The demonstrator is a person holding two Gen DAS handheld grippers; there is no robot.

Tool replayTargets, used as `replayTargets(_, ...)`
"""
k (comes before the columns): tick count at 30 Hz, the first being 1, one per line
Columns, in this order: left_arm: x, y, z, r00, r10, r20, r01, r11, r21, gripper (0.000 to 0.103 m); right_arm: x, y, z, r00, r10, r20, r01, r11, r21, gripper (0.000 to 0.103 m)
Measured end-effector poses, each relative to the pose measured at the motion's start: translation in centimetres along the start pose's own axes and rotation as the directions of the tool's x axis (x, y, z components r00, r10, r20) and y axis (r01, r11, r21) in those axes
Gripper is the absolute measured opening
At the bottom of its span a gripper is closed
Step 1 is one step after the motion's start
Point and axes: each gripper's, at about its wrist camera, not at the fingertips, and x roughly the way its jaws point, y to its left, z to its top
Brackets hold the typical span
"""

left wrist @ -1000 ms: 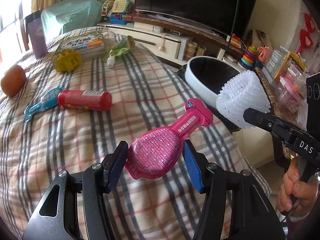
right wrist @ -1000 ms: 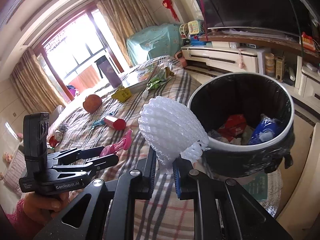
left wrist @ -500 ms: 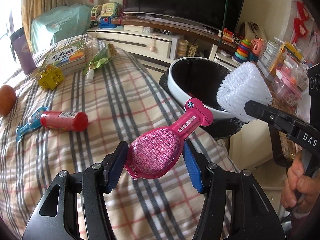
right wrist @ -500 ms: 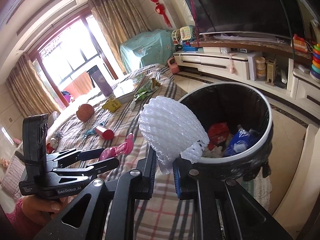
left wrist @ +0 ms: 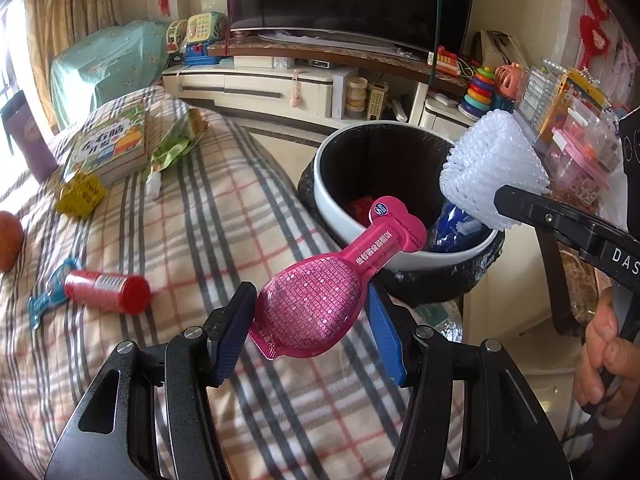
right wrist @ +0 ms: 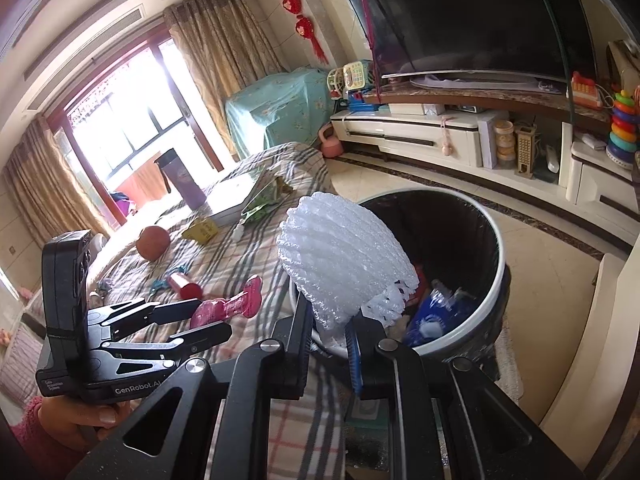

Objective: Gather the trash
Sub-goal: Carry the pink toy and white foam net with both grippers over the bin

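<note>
The left gripper (left wrist: pixel 312 330) is clamping a pink blister pack (left wrist: pixel 320 304) between its two blue-padded fingers (left wrist: pixel 384 336), gripping the wide rounded end while the narrow neck is jutting forward and up to the right, its tip reaching over the near rim of the trash bin (left wrist: pixel 352 220). In the right wrist view this gripper is sitting low on the left, held level above the plaid cloth (right wrist: pixel 248 248), with the person's left hand (right wrist: pixel 80 416) wrapping the handle from below.

The right gripper (right wrist: pixel 330 328) is closed on a white foam net (right wrist: pixel 340 264) — pinching its lower gathered end, so the bulging mesh body is standing up and slightly left above the fingers. The net is hanging just over the bin's near edge; in the left wrist view it is showing at the bin's right side, with the right hand (left wrist: pixel 608 356) gripping the handle below it and the gripper's arm angling up toward the left.

The bin, white-rimmed with a black liner, is standing on the floor beside the cloth-covered surface — inside it a blue wrapper (right wrist: pixel 432 316) and something red are lying. On the cloth, well apart from both grippers, are lying a red tube (left wrist: pixel 106 286), a yellow packet (left wrist: pixel 80 196), a green wrapper (left wrist: pixel 176 144), a book (left wrist: pixel 110 144) and an orange fruit (right wrist: pixel 152 242).
</note>
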Motion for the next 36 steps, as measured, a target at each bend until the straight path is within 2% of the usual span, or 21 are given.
replayTargets(14, 2.4, -1.8, 3.2, 1.0, -0.001, -0.022, 0.002, 0.999, 0.044, 0.056, 1.9, -2.5, 2.0, 0.998, -0.015, -0.057, 0.015, 1.0, 0.012, 0.016)
replayTargets(36, 5.1, -4.0, 6.7, 0.999, 0.02, -0.042, -0.016, 0.995, 0.101, 0.057, 2.8, -4.7, 3.3, 0.997, -0.032, -0.074, 0.034, 0.999, 0.026, 0.016)
